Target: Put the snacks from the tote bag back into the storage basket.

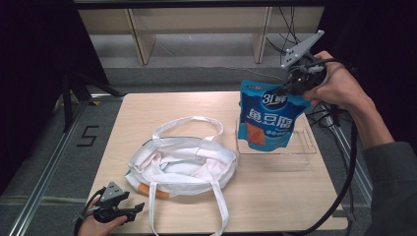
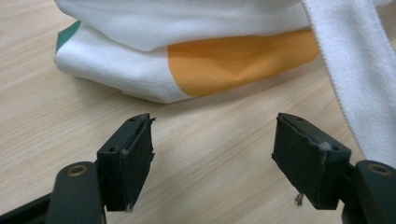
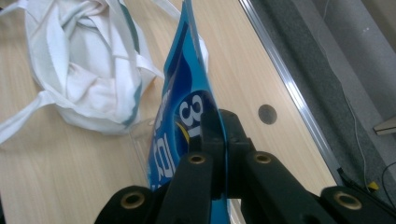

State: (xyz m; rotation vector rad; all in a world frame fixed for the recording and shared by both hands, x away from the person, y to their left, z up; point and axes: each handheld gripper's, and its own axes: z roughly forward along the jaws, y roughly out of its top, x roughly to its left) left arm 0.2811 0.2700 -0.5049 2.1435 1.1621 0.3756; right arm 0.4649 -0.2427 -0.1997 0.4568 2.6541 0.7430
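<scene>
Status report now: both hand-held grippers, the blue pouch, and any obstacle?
Right hand-held gripper shut on blue pouch, held above clear tray. Left hand-held gripper open, empty, near white tote bag. Nothing between pouch and bag.

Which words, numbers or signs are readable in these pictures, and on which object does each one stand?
"31" then a small character, probably "鲜": in the dark oval near the top of the blue pouch, clamped at its top edge by the right gripper.
"鱼豆腐": large white characters across the pouch front.
"5": black mark on the grey floor left of the table.
Smaller print on the pouch: too blurred to read.
White tote bag: no text visible.
</scene>
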